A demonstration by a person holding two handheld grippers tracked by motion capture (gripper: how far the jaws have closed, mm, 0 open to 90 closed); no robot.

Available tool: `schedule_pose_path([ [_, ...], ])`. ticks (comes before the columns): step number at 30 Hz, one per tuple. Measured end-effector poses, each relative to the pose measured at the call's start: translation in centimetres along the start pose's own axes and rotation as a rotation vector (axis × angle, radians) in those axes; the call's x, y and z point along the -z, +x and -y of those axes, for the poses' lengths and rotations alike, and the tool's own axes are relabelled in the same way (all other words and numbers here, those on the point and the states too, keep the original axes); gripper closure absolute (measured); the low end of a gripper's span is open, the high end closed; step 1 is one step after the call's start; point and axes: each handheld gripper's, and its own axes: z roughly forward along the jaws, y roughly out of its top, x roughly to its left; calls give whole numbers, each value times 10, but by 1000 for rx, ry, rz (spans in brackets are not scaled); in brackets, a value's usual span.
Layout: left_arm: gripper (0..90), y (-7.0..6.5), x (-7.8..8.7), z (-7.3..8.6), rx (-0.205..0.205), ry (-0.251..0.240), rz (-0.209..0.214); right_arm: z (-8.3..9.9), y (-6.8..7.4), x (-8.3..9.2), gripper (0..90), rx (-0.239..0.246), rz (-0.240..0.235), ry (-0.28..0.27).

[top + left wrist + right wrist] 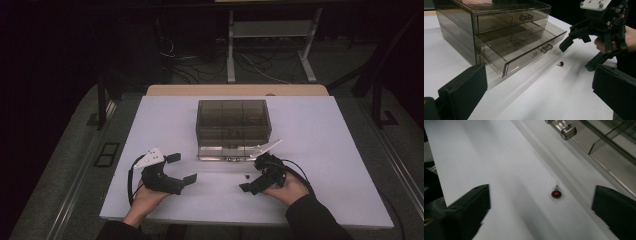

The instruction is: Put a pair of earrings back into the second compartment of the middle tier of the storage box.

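Note:
A smoky clear drawer box (pixel 233 116) stands mid-table, its bottom drawer (pixel 524 47) pulled out and divided into compartments. A tiny red bead-like piece (pixel 556 193) with a clear tip lies on the white table just in front of that drawer (pixel 247 176); the same red piece (pixel 561 64) lies near the drawer's handle. My right gripper (pixel 254 175) hovers over it, open, jaws on either side and apart from it. My left gripper (pixel 181 168) rests open to the left, with nothing between its jaws. The right gripper (pixel 577 56) also shows beside the drawer front.
The white table (pixel 320 150) has bare room on both sides of the box. The drawer's metal handle (pixel 564 128) juts out close to the red piece. The upper drawer (pixel 511 18) is closed. Cables and a metal stand (pixel 270 45) lie on the floor beyond the table.

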Motion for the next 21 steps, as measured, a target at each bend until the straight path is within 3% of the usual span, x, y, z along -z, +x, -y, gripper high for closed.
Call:
schedule_pose_path([
  [4, 0, 0, 0, 0, -2, 2, 0, 1, -3, -3, 48, -6, 14, 5],
  [5, 0, 0, 0, 0, -2, 2, 0, 1, -4, -3, 78, -2, 21, 7],
  [6, 0, 0, 0, 0, -3, 2, 1, 1, -4, -3, 163, 3, 22, 4],
  [8, 0, 0, 0, 0, -3, 2, 2, 0, -5, -4, 183, -3, 22, -8],
  [14, 0, 1, 0, 0, -1, 2, 1, -1, -7, -7, 406, 5, 46, -17],
  [21, 0, 1, 0, 0, -1, 4, 1, -2, -6, -8, 557, 18, 73, -19],
])
